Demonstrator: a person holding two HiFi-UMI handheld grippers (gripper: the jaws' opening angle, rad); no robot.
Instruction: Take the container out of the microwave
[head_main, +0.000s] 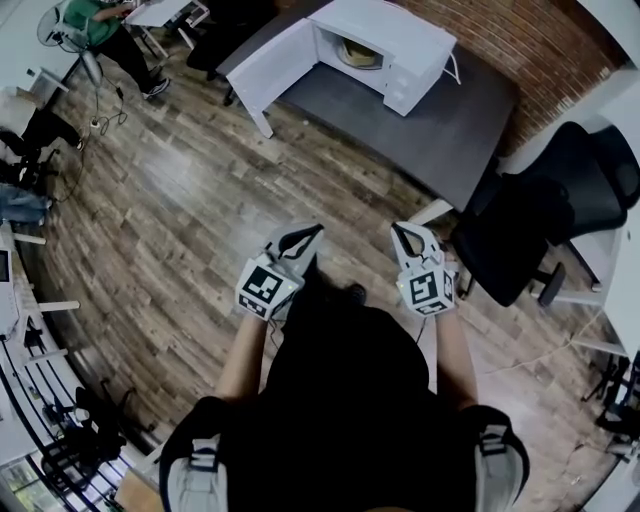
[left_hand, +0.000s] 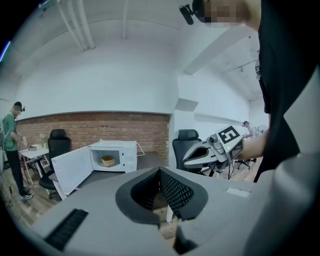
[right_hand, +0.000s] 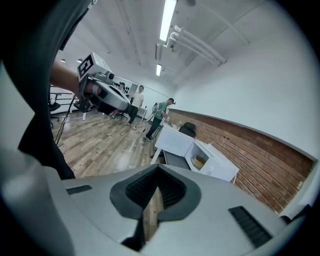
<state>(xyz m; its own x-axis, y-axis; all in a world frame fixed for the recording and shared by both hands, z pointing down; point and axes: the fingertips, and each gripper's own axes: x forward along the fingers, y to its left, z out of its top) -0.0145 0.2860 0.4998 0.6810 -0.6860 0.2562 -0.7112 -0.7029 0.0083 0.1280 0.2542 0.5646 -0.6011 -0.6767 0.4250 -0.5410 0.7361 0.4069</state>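
Container (head_main: 360, 55) sits inside the microwave (head_main: 405, 35), way up at the top centre of the head view, with the door (head_main: 268, 68) swung wide open to its left. It looks like a shallow, pale round tub. It's too small from here to tell whether it has a lid or anything in it.

My guess is it's light and a bit flexy, a thin plastic or paper sort of thing, so a hard squeeze may buckle or tip it. I'd take it by the near wall at the rim, one jaw inside and one outside, and keep it level coming out. If it turns out to be loaded, put a gripper on each side.

The microwave stands on a dark grey table (head_main: 450, 130) by a brick wall (head_main: 520, 40), with a black office chair (head_main: 540, 200) at the right edge. Your left gripper (head_main: 316, 231) and right gripper (head_main: 397, 229) are low in the middle of the frame, close to your body and well apart from the microwave. Both have their jaws pressed together with nothing between them, so you'll need to walk up and open one first.
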